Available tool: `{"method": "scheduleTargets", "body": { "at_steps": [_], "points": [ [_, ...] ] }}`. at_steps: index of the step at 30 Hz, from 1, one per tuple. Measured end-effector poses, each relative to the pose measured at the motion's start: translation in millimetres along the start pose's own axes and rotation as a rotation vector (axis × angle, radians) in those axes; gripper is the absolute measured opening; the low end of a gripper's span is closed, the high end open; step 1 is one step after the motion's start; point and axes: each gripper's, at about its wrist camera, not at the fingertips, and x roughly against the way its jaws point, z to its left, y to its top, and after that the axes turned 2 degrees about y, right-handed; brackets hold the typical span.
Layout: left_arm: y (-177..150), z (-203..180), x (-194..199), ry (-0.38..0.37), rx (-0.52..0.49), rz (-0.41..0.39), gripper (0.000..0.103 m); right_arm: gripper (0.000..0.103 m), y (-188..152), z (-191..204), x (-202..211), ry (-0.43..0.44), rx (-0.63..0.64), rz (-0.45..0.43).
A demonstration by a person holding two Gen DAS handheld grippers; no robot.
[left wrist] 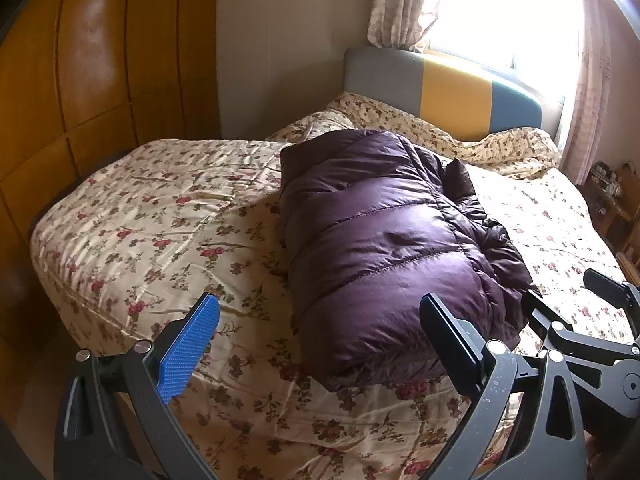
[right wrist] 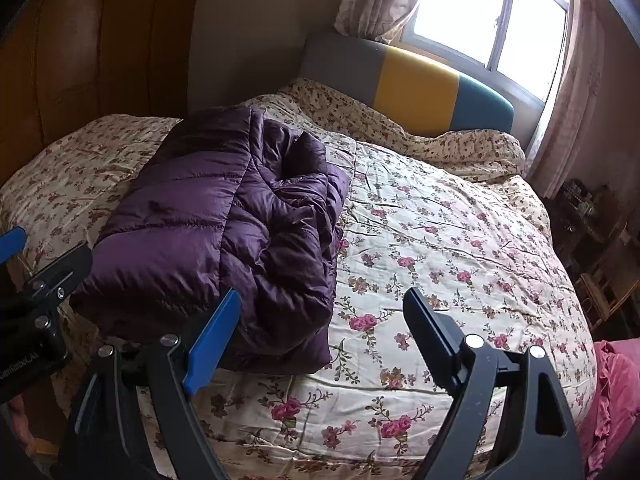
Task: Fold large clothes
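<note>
A purple quilted down jacket (left wrist: 384,240) lies folded into a thick bundle on the floral bedspread (left wrist: 168,224). It also shows in the right wrist view (right wrist: 208,224), left of centre. My left gripper (left wrist: 320,320) is open and empty, held just above the near end of the jacket. My right gripper (right wrist: 320,312) is open and empty, at the jacket's near right corner over the bedspread (right wrist: 460,240). The right gripper also shows at the right edge of the left wrist view (left wrist: 576,304).
A grey, yellow and blue headboard (right wrist: 416,88) stands at the far end under a bright window (right wrist: 492,20) with curtains. A wooden wardrobe (left wrist: 100,80) lines the left. A pink cloth (right wrist: 612,396) lies at the bed's right corner. Cluttered shelves (right wrist: 592,232) stand at right.
</note>
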Motion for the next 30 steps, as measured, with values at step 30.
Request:
{"method": "scheduleTargets", "body": {
  "at_steps": [30],
  "points": [
    [-2.0, -0.5, 4.5, 0.013, 0.006, -0.001, 0.099, 0.090, -0.4, 2.9, -3.6, -0.010, -0.004, -0.002]
  ]
}}
